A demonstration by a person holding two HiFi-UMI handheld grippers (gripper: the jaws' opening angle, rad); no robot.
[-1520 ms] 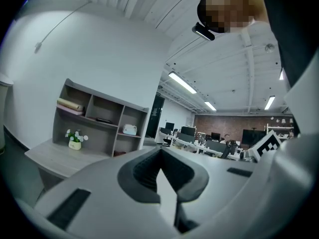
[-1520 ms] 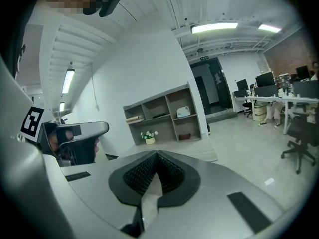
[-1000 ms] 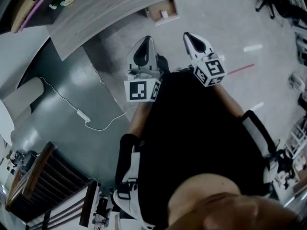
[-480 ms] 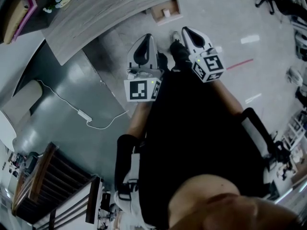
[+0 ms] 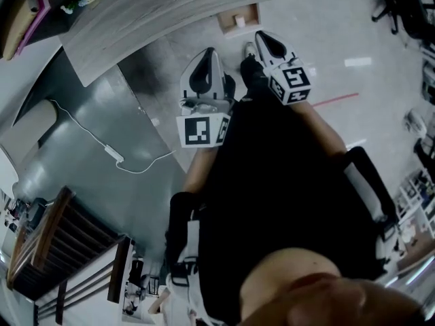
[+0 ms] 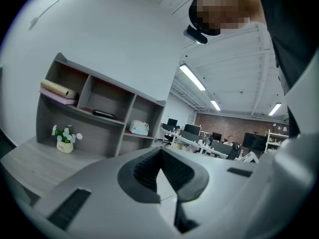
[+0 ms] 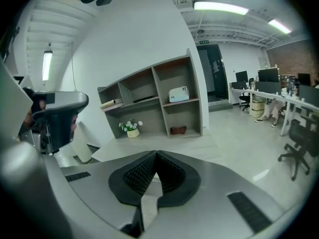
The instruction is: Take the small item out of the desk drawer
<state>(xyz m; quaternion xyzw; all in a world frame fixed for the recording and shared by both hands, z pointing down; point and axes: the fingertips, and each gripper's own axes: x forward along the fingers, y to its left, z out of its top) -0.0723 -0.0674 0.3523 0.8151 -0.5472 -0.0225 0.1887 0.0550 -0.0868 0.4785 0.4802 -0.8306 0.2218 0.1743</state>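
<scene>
Entry: we are holding both tongs pinched together, with nothing between the jaws. The item (image 5: 238,20), small and white, is lying inside the open drawer (image 5: 223,21). The right tongs (image 5: 262,38) are pointing just beside the drawer and are the nearer pair. The left tongs (image 5: 208,54) are hanging farther back from it. The item's long axis is too small to tell.

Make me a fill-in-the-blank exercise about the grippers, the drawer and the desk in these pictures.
1. The left gripper and the right gripper both have their jaws ___, with nothing between them.
2. The drawer stands ___, with a small white item inside.
3. The pot on the desk holds ___.
4. The cable on the floor is ___ in colour.
Missing words: shut; open; flowers; white.
</scene>
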